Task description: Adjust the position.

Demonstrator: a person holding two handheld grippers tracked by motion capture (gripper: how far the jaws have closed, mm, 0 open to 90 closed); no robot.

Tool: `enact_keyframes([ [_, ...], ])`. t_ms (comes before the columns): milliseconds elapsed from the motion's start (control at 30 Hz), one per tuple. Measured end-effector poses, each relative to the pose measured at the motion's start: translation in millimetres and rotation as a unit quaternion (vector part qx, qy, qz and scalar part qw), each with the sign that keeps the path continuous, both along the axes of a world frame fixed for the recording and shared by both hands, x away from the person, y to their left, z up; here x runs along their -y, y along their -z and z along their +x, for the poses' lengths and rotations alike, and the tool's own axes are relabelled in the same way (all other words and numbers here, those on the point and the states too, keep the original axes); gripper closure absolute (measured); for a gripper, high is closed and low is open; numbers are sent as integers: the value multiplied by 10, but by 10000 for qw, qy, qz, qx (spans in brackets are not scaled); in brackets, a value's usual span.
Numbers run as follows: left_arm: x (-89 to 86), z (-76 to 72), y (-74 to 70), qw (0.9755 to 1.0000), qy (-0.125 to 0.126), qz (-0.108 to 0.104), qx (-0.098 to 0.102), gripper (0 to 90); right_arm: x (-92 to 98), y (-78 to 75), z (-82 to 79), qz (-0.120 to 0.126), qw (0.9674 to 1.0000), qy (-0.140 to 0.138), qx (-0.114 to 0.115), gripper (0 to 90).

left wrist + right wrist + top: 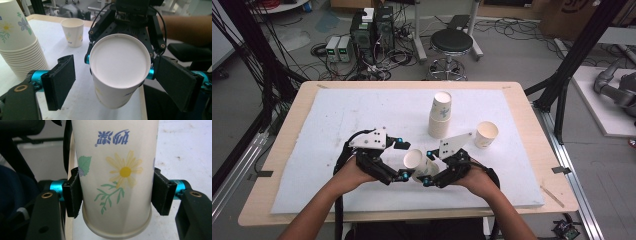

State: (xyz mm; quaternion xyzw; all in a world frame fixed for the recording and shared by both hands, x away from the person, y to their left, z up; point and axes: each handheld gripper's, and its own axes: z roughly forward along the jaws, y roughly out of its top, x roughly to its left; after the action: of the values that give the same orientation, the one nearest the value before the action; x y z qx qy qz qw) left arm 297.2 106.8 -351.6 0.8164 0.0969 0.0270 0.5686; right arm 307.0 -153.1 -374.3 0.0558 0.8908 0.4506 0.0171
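Note:
A flowered paper cup [417, 162] hangs tilted just above the white board, between my two grippers, which face each other near the front edge. My right gripper [428, 167] is shut on the cup [120, 157], its black pads [72, 192] pressing both side walls. My left gripper [403, 160] is open. In the left gripper view one round end of the cup [120, 60] faces the camera, and the left gripper [117, 82] has its pads [61, 81] standing apart from the cup on either side.
An upside-down stack of paper cups [440, 115] stands mid-board, seen close by [17, 45]. A single upright cup [486, 134] stands to its right. The white foam board [337, 115] covers the wooden table [287, 125]. Beyond the table are a stool [451, 45] and cables.

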Motion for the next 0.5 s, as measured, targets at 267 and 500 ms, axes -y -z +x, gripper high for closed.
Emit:
enact_keyframes([
  [267, 28, 6, -4, 9996, 47, 262, -23, 162, -57, -47, 9, -359, 9992, -151, 65, 366],
  [500, 45, 22, -20, 9982, 94, 591, -13, 164, -128, -93, 14, -656, 9974, -227, 175, 366],
])
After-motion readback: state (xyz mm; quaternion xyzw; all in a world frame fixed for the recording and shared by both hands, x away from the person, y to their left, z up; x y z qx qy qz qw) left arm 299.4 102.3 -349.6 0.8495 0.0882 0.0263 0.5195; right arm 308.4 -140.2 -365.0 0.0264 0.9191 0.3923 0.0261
